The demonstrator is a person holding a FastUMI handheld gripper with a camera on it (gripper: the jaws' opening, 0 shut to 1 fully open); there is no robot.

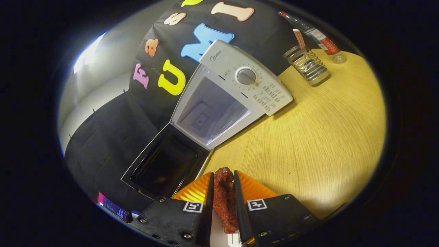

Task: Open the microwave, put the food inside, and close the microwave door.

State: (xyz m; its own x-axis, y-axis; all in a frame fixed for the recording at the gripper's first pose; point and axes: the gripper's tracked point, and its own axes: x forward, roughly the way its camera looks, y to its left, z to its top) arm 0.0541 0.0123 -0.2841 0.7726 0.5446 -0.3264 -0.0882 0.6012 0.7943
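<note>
Black cloth is hanging behind a pale wooden bench (308,137), and I am looking along my hand-held gripper (223,192) toward the microwave (233,89). Its door (164,164) is already swung fully open, showing the bare white cavity. I am holding the food (224,199), a reddish-brown strip, with both fingers pressing on its sides; it is sitting just above an orange plate (253,188) at the bench's near edge. Beyond the microwave a wire holder (310,67) and a bottle (319,37) are standing well apart from my path. I judge the opening step done and the loading step under way. Next I am needing to lift the strip clear of the plate, carry it forward past the door's edge, and lower it inside the cavity before releasing.
</note>
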